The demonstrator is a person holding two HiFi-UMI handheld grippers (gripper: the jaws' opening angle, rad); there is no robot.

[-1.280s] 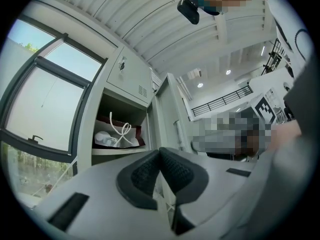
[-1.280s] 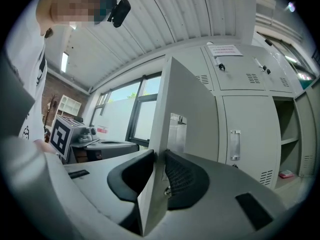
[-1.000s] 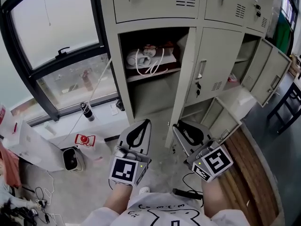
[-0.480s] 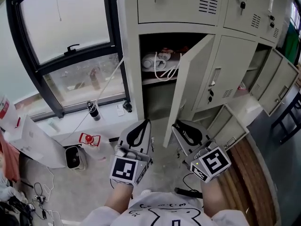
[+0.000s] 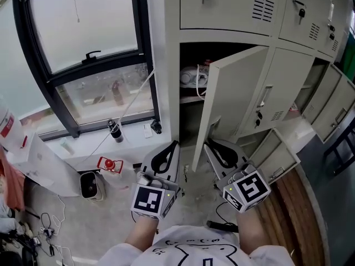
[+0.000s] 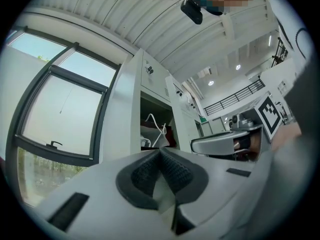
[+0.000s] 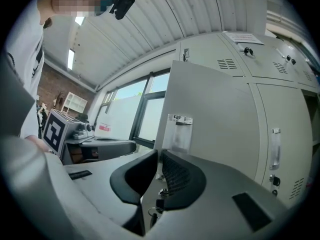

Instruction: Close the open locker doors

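Right gripper (image 5: 213, 144), which I hold just near of the half-open locker door (image 5: 236, 98): jaws narrow, having just been closing, nothing between them. Left gripper (image 5: 173, 143), at my left: jaws together, empty, facing the open compartment (image 5: 189, 101). Two more open doors (image 5: 280, 151) stand far right.

locker door (image 5: 236, 101) stands half open, white cables (image 5: 191, 77) on the shelf (image 5: 188, 100) behind.

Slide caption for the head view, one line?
Left tool and right tool, its empty jaws just closing, face a half-open locker door; more doors stand open at right.
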